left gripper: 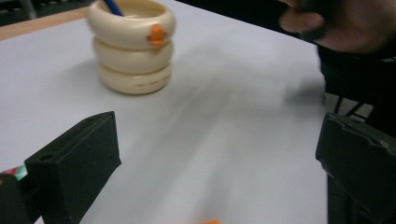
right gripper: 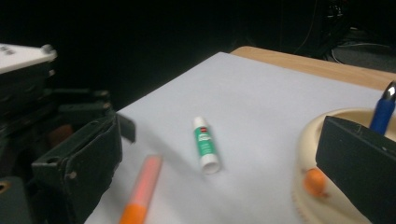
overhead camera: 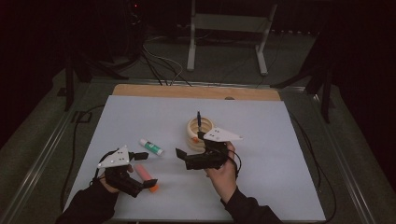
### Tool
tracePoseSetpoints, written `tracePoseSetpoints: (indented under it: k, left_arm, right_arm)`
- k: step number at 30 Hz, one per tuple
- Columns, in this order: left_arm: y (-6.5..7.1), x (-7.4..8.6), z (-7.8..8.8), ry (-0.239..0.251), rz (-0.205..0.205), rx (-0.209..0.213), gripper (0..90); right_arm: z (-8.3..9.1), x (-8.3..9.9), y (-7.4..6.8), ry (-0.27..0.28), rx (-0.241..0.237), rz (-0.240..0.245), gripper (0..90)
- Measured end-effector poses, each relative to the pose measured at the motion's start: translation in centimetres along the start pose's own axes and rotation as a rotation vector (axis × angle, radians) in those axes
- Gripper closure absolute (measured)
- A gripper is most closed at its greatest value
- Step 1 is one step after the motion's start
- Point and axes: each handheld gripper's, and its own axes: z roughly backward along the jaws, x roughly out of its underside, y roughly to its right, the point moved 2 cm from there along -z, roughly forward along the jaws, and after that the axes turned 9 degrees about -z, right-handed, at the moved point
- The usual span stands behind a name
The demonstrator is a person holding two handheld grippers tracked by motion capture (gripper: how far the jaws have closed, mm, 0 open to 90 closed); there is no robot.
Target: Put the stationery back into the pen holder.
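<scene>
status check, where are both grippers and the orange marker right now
Left gripper open, empty, jaws either side of the orange marker. Right gripper open, empty, beside the cream holder. Glue stick lies between them, apart from the marker.

Orange marker [overhead camera: 146, 178], green-white glue stick [overhead camera: 151, 146]

Left gripper [overhead camera: 145, 169]: held low at the near left of the high view, gripped from behind by the left hand [overhead camera: 108, 183], dark sleeve entering from the bottom edge; grey plate on top; jaws point rightward and stand wide apart, nothing between them. Right gripper [overhead camera: 179, 155]: held at centre by the right hand [overhead camera: 224, 169], forearm rising from the bottom edge; grey plate tilted on top; jaws point leftward toward the left gripper, spread wide, with nothing clamped between them
</scene>
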Motion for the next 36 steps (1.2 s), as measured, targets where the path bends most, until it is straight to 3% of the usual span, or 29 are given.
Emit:
tracePoseSetpoints:
  k: [12,18,23,30,36]
  left_arm:
    - [-1.8,1.2,1.7,0.033,0.047,-0.064,0.2]
    - [-2.5,1.7,2.0,0.040,0.062,-0.111,0.2]
    - [-2.8,1.8,2.2,0.051,0.073,-0.131,0.2]
    - [-2.8,1.8,2.2,0.054,0.077,-0.139,0.2]
    - [-3.1,1.8,2.4,0.056,0.087,-0.159,0.2]
  right_arm:
    - [-2.2,4.0,-2.7,-0.070,-0.031,-0.005,0.3]
    - [-3.7,6.8,-4.4,-0.144,-0.061,-0.008,0.4]
    - [-4.8,8.4,-5.5,-0.193,-0.048,-0.005,0.8]
    - [-5.9,9.9,-7.0,-0.237,-0.035,0.022,8.5]
    - [-6.9,11.0,-8.0,-0.263,0.002,0.034,25.2]
